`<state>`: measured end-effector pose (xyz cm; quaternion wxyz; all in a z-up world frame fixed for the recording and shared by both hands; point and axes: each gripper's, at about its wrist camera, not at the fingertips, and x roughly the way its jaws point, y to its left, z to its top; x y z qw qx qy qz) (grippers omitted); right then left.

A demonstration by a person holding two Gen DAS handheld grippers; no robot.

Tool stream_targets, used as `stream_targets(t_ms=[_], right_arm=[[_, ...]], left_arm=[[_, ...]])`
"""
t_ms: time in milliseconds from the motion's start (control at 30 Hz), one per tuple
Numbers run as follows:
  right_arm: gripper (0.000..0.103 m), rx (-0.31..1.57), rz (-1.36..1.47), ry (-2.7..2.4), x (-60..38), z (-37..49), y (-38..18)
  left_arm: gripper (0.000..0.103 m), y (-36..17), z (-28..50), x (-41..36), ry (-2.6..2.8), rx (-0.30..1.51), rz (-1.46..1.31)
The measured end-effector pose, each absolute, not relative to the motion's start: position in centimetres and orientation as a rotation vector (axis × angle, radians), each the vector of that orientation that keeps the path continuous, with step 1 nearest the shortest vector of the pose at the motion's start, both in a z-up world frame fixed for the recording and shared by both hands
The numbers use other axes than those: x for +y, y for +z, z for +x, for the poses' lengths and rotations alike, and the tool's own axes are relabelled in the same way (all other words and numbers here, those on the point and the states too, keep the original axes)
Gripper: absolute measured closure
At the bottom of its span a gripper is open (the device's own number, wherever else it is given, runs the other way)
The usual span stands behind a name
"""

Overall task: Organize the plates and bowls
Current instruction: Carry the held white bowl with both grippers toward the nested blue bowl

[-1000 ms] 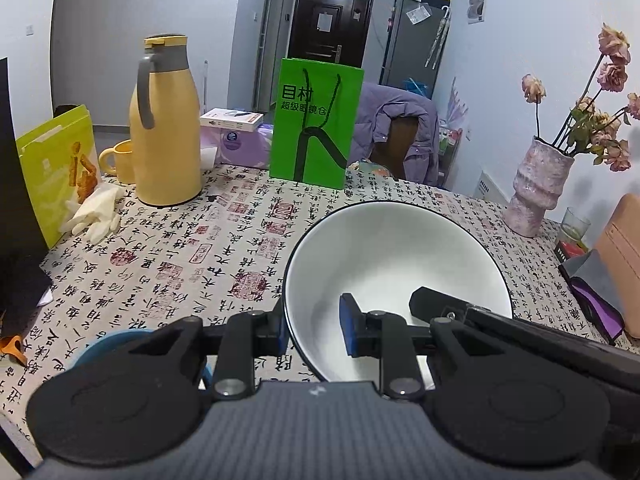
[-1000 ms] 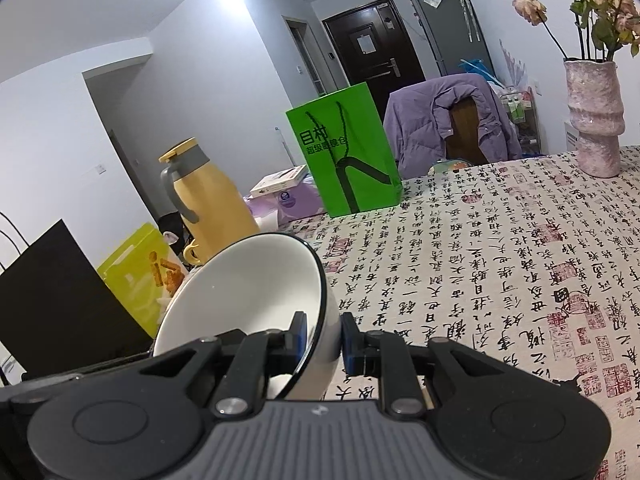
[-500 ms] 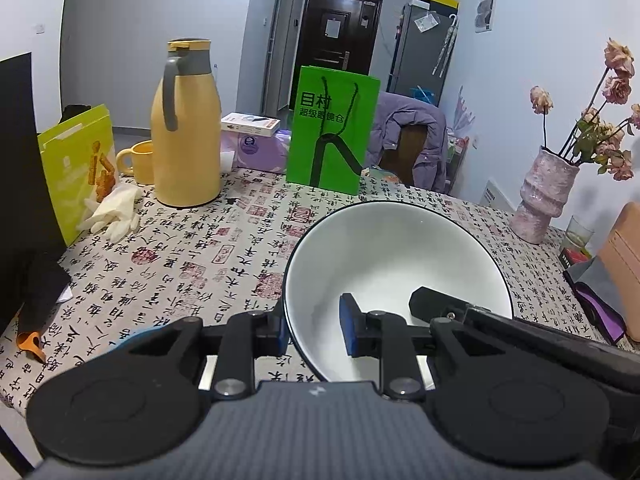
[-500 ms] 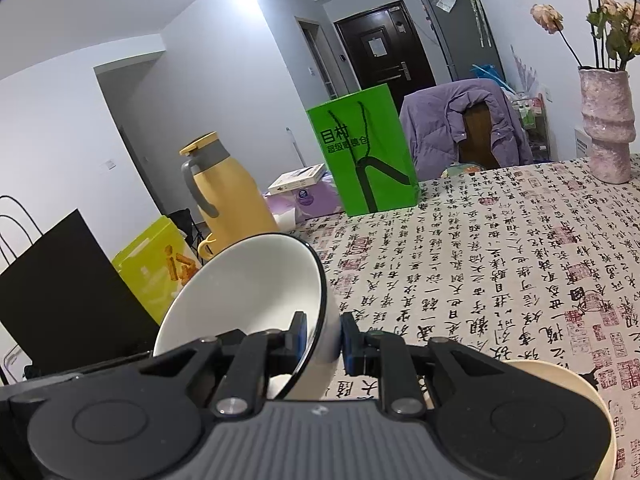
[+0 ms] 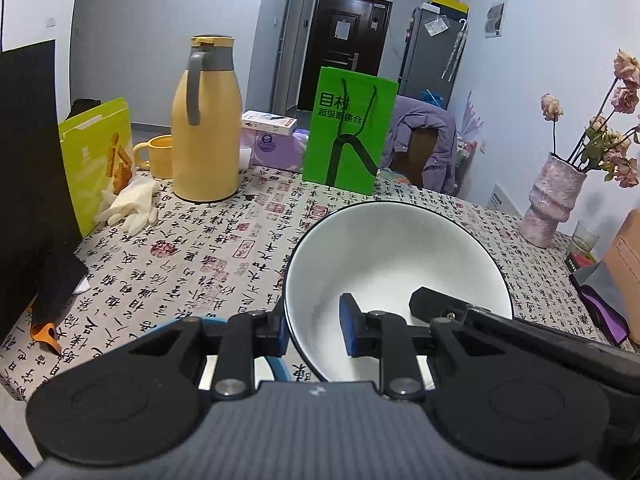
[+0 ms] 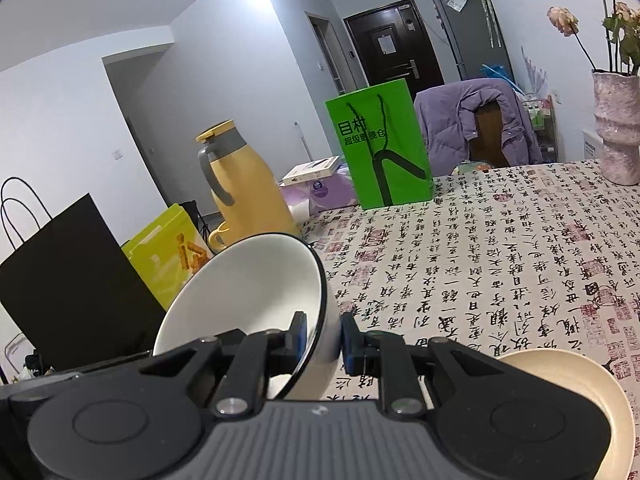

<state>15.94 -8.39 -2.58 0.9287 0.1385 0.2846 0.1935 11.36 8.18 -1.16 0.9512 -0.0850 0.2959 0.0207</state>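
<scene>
Left gripper point(image 5: 314, 330) and right gripper point(image 6: 323, 338) jaws apparently clamped on white bowl point(image 5: 394, 264) rim

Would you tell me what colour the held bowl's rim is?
Black, on a white bowl; clearest in the left wrist view.

White dark-rimmed bowl point(image 5: 396, 256), tilted, above the patterned tablecloth point(image 5: 192, 248)

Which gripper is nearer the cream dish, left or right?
Right. The right gripper, clamped on the white bowl rim, has the cream dish just beside it. The left gripper holds the bowl's opposite rim, farther off.
</scene>
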Motion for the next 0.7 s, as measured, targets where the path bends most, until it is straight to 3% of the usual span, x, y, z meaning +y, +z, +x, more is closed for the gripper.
stream_targets(t_ms=[700], right_arm=[[0.084,0.603,0.264,0.425,-5.5,15.8,-3.2]], left_arm=[[0.079,-1.8,10.4,11.0,0.068,0.608,-0.2]])
